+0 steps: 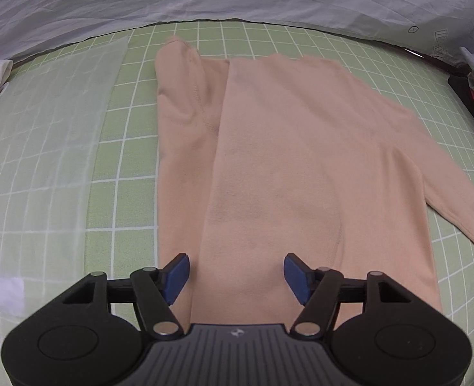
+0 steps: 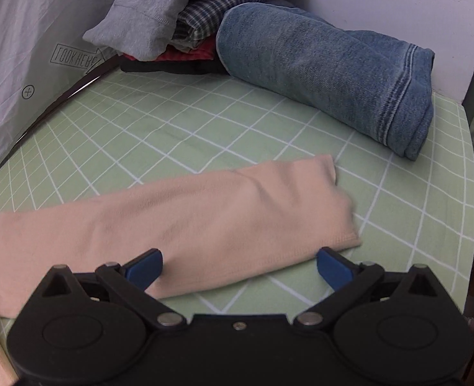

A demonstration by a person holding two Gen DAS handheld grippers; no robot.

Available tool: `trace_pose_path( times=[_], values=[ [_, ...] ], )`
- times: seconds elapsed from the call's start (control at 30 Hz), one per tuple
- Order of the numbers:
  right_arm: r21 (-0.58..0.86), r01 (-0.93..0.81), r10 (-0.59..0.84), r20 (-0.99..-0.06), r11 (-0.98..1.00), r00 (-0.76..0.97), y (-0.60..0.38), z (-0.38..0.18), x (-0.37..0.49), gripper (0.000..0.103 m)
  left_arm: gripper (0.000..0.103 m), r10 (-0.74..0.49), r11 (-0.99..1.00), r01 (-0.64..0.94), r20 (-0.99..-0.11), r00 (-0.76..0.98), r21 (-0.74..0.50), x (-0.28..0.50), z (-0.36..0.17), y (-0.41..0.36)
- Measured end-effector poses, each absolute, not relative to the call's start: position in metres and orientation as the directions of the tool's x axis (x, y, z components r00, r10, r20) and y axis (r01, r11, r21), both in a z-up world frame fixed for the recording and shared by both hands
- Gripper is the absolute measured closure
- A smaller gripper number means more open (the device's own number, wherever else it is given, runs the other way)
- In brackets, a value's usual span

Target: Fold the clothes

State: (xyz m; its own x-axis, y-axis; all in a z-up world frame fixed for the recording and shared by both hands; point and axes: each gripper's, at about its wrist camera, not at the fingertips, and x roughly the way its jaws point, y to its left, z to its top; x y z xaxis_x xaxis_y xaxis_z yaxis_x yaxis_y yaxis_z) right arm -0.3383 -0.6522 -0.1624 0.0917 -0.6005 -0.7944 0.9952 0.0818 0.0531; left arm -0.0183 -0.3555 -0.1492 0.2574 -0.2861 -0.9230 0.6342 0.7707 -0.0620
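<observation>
Both claws stand wide open for me: left claw [image 1: 237,276] over the peach shirt [image 1: 285,160], flat on the green gridded worktop [image 1: 124,167]. Right claw [image 2: 239,267] straddles its sleeve [image 2: 204,218], folded jeans [image 2: 333,74] far ahead.

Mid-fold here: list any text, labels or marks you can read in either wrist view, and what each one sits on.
"LOOK HERE": mirrored, inside an arrow outline printed on the white sheet behind the mat, right wrist view.
Circled cross marks, no letters: on the same sheet in both views.
Boxed print at the far right of the sheet, left wrist view: too blurred to read.
Small emblem on the left tongs body: a logo, no legible letters.
Peach shirt, jeans: no text visible.
</observation>
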Motion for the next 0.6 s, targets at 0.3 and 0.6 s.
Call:
trace_pose_path(
  times=[0.3, 0.6],
  values=[
    [0.018, 0.989, -0.651, -0.751, 0.150, 0.112, -0.677, -0.168, -0.329, 0.000, 0.025, -0.253, 0.773, 0.633, -0.933, 0.258, -0.035, -0.014, -0.161, -0.363],
    [0.038, 0.935, -0.653, -0.706, 0.354, 0.276, -0.667, -0.160, -0.310, 0.056, 0.010, -0.260, 0.792, 0.608, -0.936, 0.237, -0.066, -0.014, -0.166, -0.370]
  ],
)
